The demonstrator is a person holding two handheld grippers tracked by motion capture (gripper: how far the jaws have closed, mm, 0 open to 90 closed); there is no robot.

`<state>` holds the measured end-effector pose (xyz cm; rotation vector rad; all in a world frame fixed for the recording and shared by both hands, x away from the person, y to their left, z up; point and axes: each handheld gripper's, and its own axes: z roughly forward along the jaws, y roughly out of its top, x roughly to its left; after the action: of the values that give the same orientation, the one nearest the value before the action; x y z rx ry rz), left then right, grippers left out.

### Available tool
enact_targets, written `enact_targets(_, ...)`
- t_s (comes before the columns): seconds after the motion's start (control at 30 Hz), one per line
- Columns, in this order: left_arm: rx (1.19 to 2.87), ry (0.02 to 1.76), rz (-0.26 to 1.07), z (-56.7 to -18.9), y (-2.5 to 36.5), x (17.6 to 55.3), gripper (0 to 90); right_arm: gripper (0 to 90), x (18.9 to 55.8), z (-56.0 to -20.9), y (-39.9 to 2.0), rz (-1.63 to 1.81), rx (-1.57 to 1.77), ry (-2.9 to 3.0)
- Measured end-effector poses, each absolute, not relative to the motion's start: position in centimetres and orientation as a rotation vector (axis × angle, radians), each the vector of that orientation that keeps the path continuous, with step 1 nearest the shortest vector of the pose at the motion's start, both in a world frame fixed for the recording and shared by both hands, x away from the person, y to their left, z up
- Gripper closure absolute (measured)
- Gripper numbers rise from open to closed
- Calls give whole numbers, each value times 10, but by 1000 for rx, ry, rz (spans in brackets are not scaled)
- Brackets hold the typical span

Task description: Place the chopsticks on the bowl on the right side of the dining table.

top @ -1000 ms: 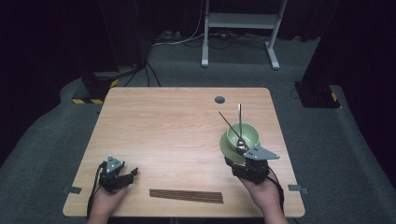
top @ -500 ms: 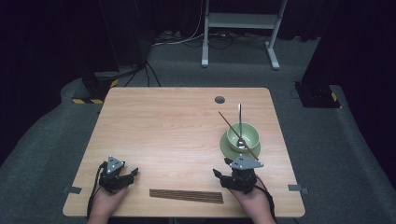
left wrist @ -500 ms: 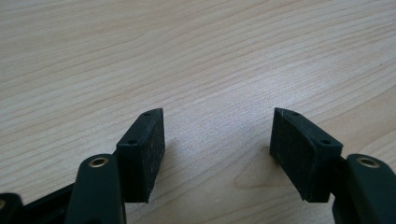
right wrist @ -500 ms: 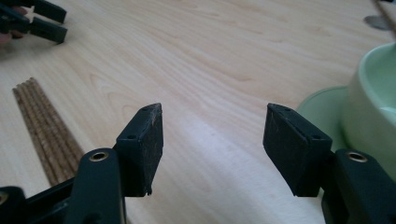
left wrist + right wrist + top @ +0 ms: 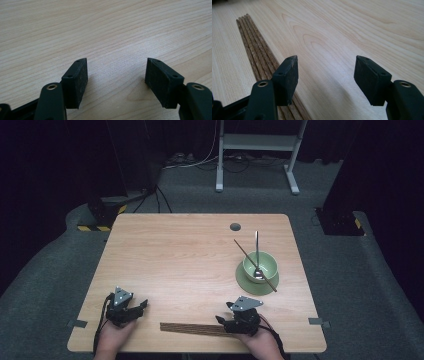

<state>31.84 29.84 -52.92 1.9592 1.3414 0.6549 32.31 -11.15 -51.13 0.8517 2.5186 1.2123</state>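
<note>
**Right gripper low over chopstick bundle, jaws apart, nothing held**

The bundle of dark chopsticks (image 5: pixel 192 328) lies flat along the near edge of the table (image 5: pixel 190 250), its long axis running left to right across the high view, parallel to that edge. In the right gripper view the sticks (image 5: pixel 254 50) lie side by side, touching, and run away from the camera under the left-hand jaw.

The right gripper (image 5: pixel 235 320) sits at the bundle's right end and is by far the nearer tool. Its jaws have just been opening and stand moderately wide, with bare wood between the pads. The sticks lie beneath and outside one jaw, not in the gap. Judgement: a pick-up here calls for a sideways shift toward the bundle, so that the jaws straddle the sticks across their long axis.

The left gripper (image 5: pixel 125 305) rests near the table's left front corner, well apart from the bundle's left end, jaws wide and empty over bare tabletop.

Farther back on the right, a green bowl (image 5: pixel 260 266) on a green saucer (image 5: pixel 247 281) holds a spoon (image 5: pixel 257 252) and one chopstick (image 5: pixel 252 262), clear of the work.
</note>
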Motion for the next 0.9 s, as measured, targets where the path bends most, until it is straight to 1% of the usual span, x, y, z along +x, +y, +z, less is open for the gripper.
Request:
enact_targets(0.37,1956,1343,645,-529,299,319,351,357,320,-522,-96,1161,812,2604)
enact_targets(0.9,1957,1342,647,-529,299,319,351,371,319,-523,-95,1162,821,2624)
